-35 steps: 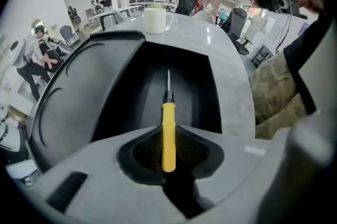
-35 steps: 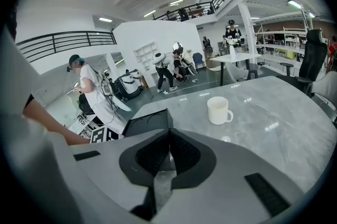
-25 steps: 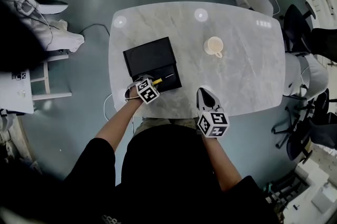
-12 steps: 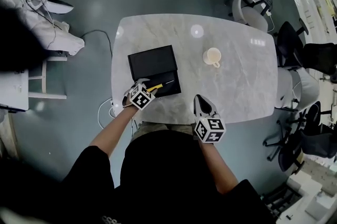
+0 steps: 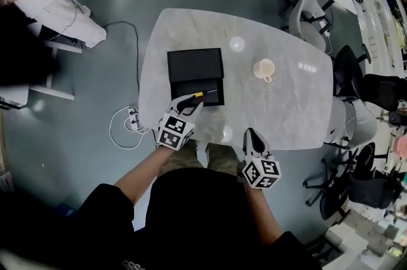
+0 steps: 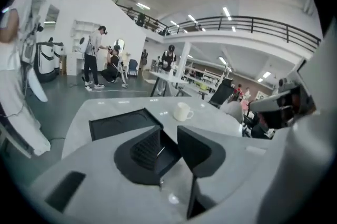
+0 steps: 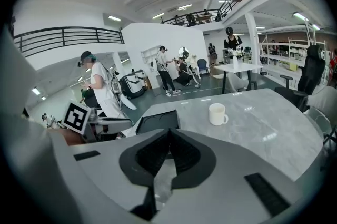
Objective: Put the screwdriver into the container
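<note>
— Where's the screwdriver [image 5: 205,93]?
— Lying in the black container [image 5: 194,64], in the part nearest the left hand-held gripper [image 5: 191,103], just ahead of its tips, with the yellow handle toward them.
— Pinched?
— No. Those jaws are spread and closing, with nothing between them. The right hand-held gripper [image 5: 249,133], off to the left one's right at the tabletop [image 5: 286,103] edge, has its jaws pressed together, empty.

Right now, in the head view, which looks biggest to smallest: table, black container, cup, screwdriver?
1. table
2. black container
3. cup
4. screwdriver: longer than the cup is wide but far thinner, so these last two are close.
</note>
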A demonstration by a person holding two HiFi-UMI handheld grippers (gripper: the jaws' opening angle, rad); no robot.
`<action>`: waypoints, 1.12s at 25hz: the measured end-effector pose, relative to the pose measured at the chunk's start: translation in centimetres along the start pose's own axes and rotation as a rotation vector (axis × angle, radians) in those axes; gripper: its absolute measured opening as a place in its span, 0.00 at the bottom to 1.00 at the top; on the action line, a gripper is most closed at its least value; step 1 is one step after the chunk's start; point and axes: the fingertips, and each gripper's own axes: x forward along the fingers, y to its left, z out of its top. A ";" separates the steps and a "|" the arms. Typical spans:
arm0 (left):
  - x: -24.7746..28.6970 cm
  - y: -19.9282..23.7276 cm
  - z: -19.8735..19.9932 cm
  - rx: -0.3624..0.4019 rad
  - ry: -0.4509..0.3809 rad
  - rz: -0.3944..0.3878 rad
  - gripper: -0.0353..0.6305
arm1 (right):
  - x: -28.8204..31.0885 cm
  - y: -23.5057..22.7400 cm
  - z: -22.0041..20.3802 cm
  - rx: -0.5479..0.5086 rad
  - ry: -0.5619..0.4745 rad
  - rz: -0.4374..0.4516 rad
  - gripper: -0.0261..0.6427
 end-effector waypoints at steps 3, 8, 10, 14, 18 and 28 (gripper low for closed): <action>-4.1 -1.2 2.9 -0.039 -0.132 0.042 0.14 | -0.3 0.1 1.5 -0.037 -0.026 0.022 0.06; -6.7 -5.4 4.9 -0.088 -0.238 0.142 0.09 | -1.8 -1.6 5.1 -0.090 -0.120 0.093 0.06; -7.2 -7.2 4.9 -0.086 -0.260 0.180 0.08 | -2.8 -2.1 5.9 -0.125 -0.155 0.120 0.06; -7.7 -11.5 4.4 -0.129 -0.296 0.255 0.08 | -5.6 -3.7 6.7 -0.205 -0.195 0.182 0.06; -7.0 -16.1 5.2 -0.067 -0.331 0.315 0.08 | -8.0 -7.0 7.7 -0.260 -0.248 0.197 0.06; -6.0 -20.1 6.1 -0.002 -0.375 0.409 0.08 | -9.7 -11.0 7.7 -0.292 -0.271 0.218 0.06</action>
